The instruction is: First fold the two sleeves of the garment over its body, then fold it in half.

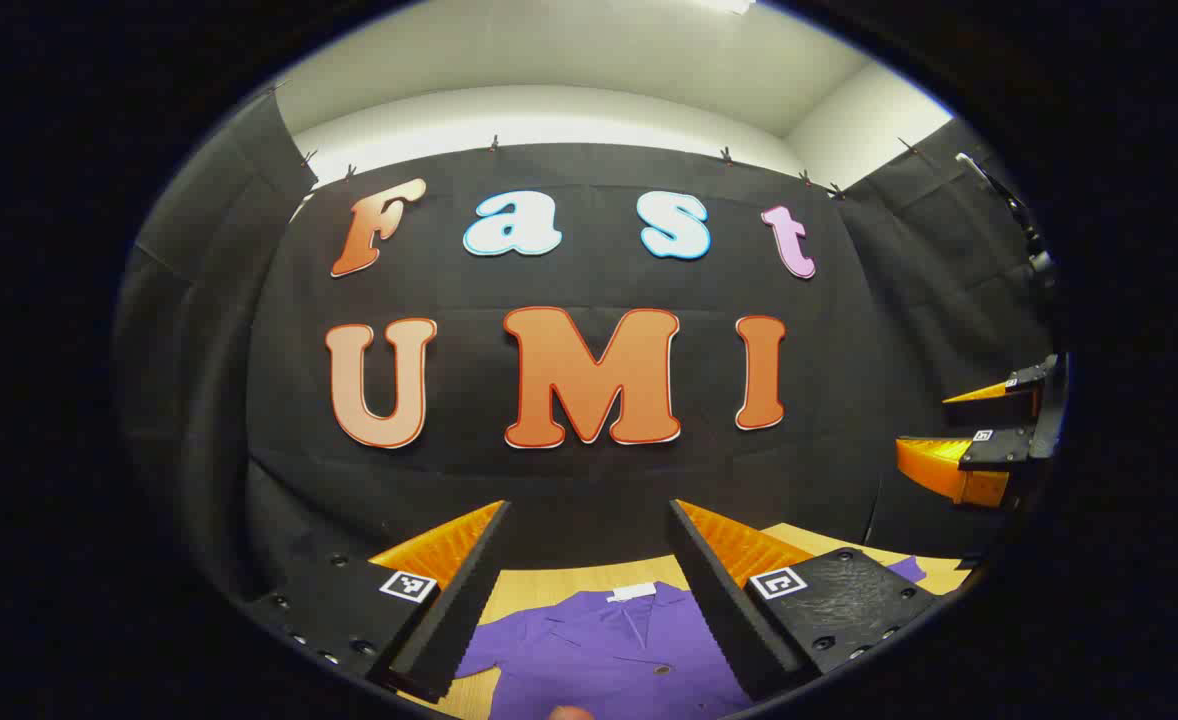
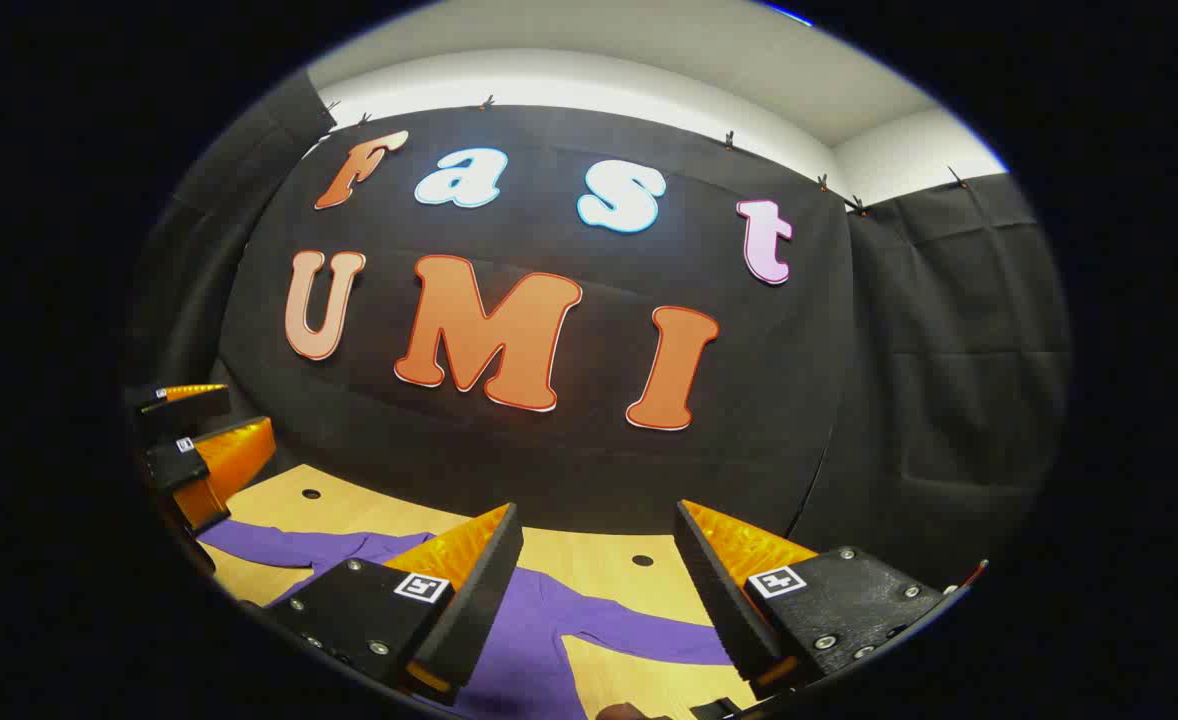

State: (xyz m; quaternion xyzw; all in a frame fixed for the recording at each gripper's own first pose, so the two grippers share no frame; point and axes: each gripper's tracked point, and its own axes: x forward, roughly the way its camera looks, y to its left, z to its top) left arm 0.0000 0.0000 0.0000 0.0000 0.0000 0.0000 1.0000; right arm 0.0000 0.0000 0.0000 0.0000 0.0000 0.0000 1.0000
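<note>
A purple shirt lies flat on the wooden table, its collar with a white tag toward the wall. My left gripper hangs open above it, holding nothing. From the right gripper view, the shirt spreads one sleeve to the right and the other sleeve to the left. Over that shirt my right gripper stands open and holds nothing. Both grippers are held up off the cloth, facing the back wall. The right gripper is at the far right, and the left gripper at the far left.
The table runs back to the black cloth wall and has small round holes in its top. Black curtains close both sides. A bit of a hand shows at the bottom edge.
</note>
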